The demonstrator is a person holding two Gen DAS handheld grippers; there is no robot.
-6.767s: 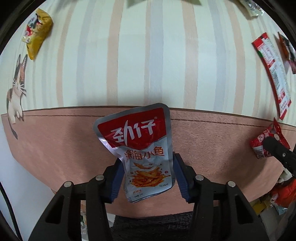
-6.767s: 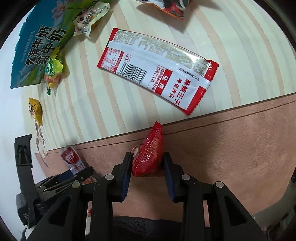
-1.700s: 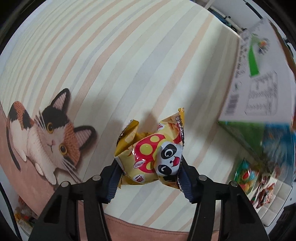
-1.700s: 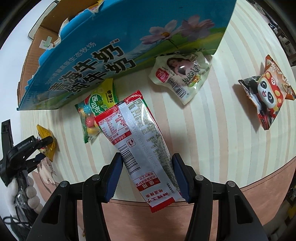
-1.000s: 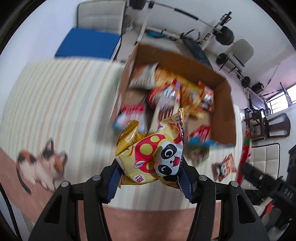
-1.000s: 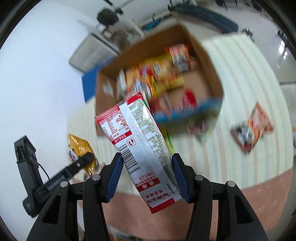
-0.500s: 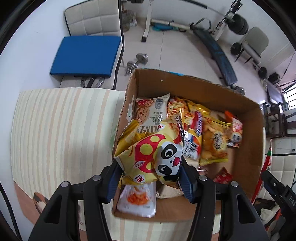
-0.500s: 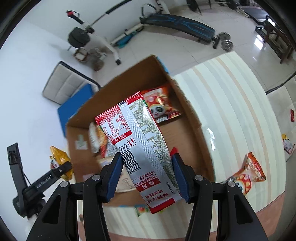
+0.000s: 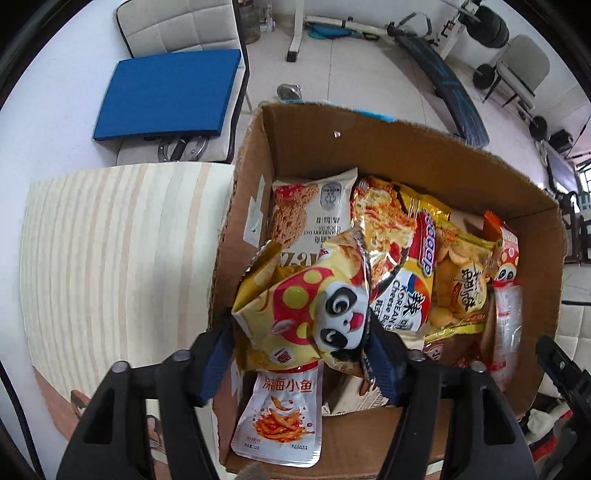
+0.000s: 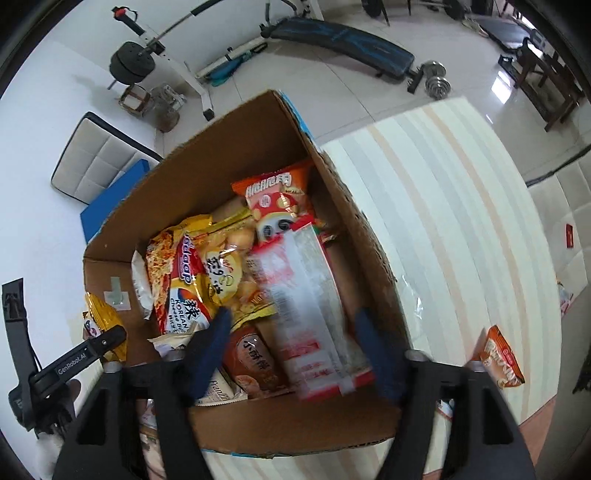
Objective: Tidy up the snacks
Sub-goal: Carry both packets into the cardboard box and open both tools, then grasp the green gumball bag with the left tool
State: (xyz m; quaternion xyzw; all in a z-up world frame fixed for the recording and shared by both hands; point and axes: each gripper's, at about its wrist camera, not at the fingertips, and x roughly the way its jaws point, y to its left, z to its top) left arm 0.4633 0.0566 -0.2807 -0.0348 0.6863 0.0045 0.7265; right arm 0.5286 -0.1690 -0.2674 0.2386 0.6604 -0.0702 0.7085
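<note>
My left gripper [image 9: 301,343] is shut on a yellow panda snack bag [image 9: 306,302] and holds it above the near left part of the open cardboard box [image 9: 388,155]. The box holds several snack packets. My right gripper [image 10: 295,343] is open above the same box [image 10: 236,147]. A long red-and-white snack packet [image 10: 314,306] is blurred between its spread fingers, falling free into the box. The left gripper and its yellow bag also show in the right wrist view [image 10: 99,332] at the box's left side.
The box stands on a striped tablecloth [image 9: 118,258]. An orange panda snack bag [image 10: 502,356] lies on the cloth right of the box. A chair with a blue cushion [image 9: 170,92] and gym equipment [image 10: 332,33] stand on the floor beyond.
My right gripper has opened and let go of the long red-and-white packet, which drops into the box. Both grippers have moved closer over the box. The left one still holds the yellow bag.
</note>
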